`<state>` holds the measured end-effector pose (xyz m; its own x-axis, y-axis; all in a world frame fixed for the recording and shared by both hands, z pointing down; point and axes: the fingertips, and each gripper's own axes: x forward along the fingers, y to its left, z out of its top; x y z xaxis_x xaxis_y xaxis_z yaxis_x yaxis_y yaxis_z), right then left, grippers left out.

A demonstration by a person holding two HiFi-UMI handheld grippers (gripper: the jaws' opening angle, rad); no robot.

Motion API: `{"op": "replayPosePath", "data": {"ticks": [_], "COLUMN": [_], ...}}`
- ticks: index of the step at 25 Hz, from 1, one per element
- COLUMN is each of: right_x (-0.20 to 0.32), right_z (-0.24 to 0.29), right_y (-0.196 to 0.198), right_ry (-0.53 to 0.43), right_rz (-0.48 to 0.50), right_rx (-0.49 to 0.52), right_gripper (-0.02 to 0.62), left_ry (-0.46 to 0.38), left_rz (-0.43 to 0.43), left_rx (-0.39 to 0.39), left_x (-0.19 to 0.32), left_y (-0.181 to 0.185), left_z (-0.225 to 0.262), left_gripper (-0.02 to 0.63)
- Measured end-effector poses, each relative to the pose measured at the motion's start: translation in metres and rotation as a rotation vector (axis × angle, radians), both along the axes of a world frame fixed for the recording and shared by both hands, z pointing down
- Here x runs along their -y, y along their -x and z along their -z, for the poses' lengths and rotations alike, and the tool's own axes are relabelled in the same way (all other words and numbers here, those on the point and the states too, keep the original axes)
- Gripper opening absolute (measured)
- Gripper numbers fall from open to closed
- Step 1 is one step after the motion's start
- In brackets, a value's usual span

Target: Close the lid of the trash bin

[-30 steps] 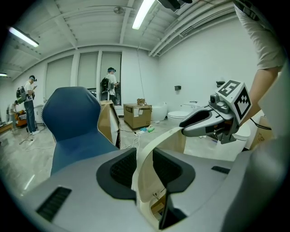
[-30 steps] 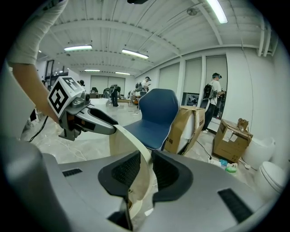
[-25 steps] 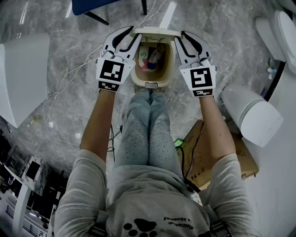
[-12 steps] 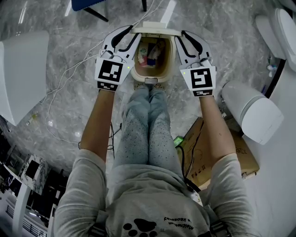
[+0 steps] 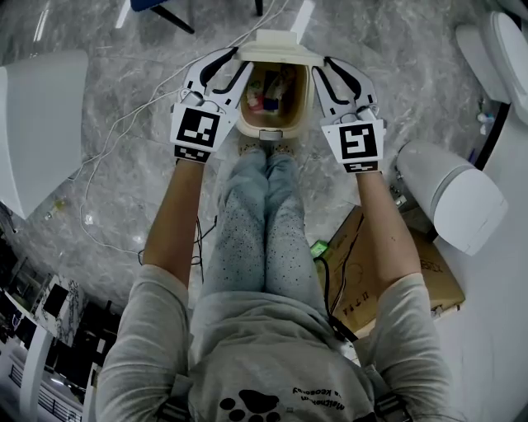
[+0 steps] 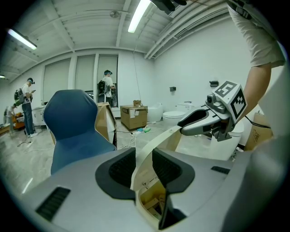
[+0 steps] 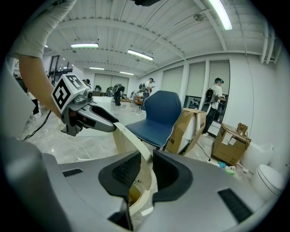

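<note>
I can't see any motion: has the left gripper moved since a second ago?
Yes. Against the trash bin, the left gripper has drawn back toward the person, along the bin's side.

Trash bin (image 5: 289, 133): from the head view I get only rim and mouth. Its walls and base are hidden below the rim and behind the person's legs (image 5: 264, 222).
Contents (image 5: 268, 89): coloured scraps, too small for me to name.
Lid (image 5: 276, 39): edge-on, faces unseen.
Left gripper view: the left hand-held gripper (image 6: 144, 165) blocks most of the bin with its own body, and the lid's far end runs behind the right hand-held gripper (image 6: 183, 130).
Blue chair (image 5: 157, 7): cut by the top edge.
Toilet (image 5: 505, 49): cut at the right edge.
Cardboard box (image 5: 375, 272): partly behind the right arm (image 5: 388, 239).
</note>
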<state>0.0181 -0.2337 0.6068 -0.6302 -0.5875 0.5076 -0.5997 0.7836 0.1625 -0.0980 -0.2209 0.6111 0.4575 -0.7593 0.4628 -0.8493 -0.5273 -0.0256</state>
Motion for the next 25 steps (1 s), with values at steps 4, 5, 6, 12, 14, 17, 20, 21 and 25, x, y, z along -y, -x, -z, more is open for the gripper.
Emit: {"op": "replayPosePath", "data": {"ticks": [4,5,6,12,14,17,20,21,25], "right_x": [-0.013,-0.017,-0.02,-0.035,-0.041,-0.046,-0.052,-0.054,-0.061], "right_z": [-0.003,-0.004,-0.004,-0.008,-0.009,-0.012,-0.015,-0.016,-0.019], "right_y": [-0.002,-0.002,-0.003,-0.007,-0.008,-0.01,-0.01,-0.01,-0.01], "right_ry": [-0.007,-0.008,-0.008,-0.007,-0.007,-0.007,-0.006,-0.005,0.0], "right_rz": [0.005,0.008,0.012,0.028,0.033,0.043,0.054,0.056,0.057], "right_rx": [-0.004,-0.007,-0.01,-0.02,-0.024,-0.031,-0.037,-0.038,-0.042], "right_gripper": [0.1,0.1,0.1,0.1,0.1,0.101,0.101,0.101,0.101], "left_ry": [-0.003,-0.003,-0.003,0.001,0.003,0.005,0.007,0.008,0.011], "left_rz": [-0.008,-0.009,-0.011,-0.023,-0.028,-0.033,-0.041,-0.044,-0.058], "left_rx": [-0.003,-0.004,-0.005,-0.005,0.001,0.007,0.012,0.015,0.027], "left_x": [-0.013,-0.017,-0.02,-0.036,-0.041,-0.047,-0.052,-0.055,-0.061], "left_y": [-0.002,-0.002,-0.003,-0.006,-0.007,-0.008,-0.009,-0.008,-0.008], "left_z": [-0.003,-0.003,-0.004,-0.008,-0.009,-0.012,-0.016,-0.017,-0.019], "left_gripper": [0.115,0.115,0.115,0.121,0.123,0.123,0.126,0.126,0.126]}}
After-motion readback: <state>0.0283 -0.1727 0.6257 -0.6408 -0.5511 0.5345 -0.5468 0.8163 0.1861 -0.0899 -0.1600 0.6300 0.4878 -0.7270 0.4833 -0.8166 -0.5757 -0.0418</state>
